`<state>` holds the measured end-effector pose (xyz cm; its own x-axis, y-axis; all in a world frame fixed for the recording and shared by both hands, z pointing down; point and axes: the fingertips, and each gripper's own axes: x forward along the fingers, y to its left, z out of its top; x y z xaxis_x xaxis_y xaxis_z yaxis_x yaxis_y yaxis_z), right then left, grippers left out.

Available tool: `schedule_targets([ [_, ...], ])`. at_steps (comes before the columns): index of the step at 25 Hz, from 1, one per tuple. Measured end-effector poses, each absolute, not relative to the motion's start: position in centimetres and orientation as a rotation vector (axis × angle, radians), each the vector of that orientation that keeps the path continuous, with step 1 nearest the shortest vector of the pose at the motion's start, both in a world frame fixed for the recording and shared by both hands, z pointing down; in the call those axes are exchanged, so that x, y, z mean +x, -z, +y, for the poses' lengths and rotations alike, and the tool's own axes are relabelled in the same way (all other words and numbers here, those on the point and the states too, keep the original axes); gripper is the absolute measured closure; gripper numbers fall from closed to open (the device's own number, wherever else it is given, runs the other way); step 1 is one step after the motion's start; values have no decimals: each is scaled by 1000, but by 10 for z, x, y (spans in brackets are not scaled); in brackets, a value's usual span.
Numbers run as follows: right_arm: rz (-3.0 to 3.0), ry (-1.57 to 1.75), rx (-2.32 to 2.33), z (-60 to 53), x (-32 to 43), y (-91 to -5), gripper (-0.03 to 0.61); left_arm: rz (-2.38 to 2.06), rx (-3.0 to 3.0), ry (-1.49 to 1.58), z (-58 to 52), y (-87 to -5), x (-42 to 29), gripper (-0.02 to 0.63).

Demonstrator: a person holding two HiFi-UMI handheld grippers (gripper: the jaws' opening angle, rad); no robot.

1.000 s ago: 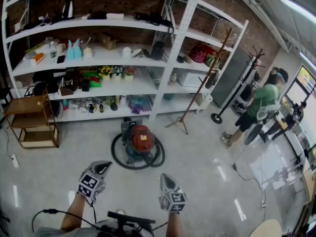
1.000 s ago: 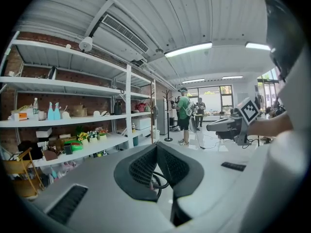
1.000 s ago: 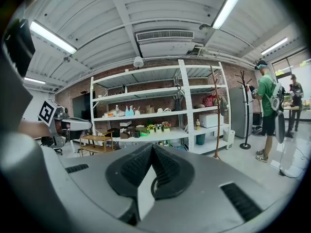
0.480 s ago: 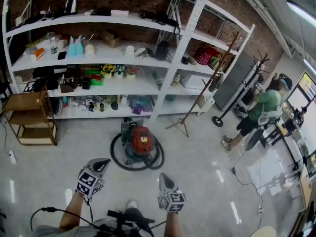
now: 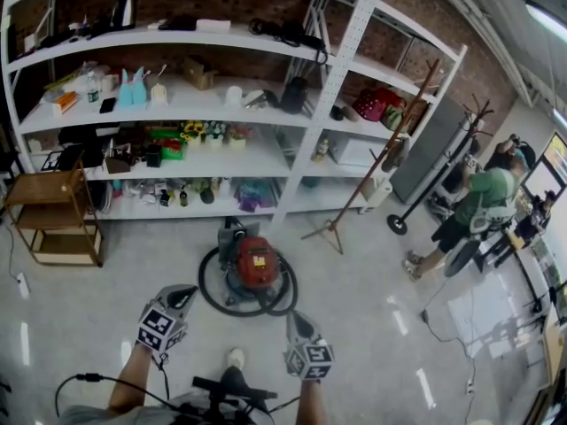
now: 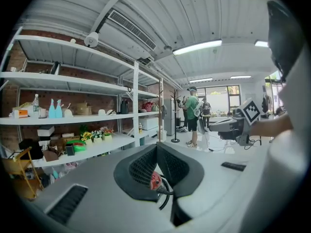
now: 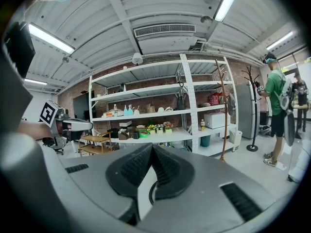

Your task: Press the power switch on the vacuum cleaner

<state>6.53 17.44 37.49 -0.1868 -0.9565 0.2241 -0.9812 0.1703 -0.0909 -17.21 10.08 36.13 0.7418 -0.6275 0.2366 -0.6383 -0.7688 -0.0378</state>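
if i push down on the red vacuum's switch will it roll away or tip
Tipping seems unlikely: the vacuum cleaner looks squat and broad-based. It may slide or roll a little, since the floor is glossy. The black hose coiled around it looks floppy and would likely just shift.

Switch on vacuum cleaner [image 5: 254,261] too small.
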Motion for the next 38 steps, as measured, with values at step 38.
schedule_targets([
  [38,-2400,-418,1783,-10,165,-383,568,-1161,2829,-427,-72,-359,-64,621],
])
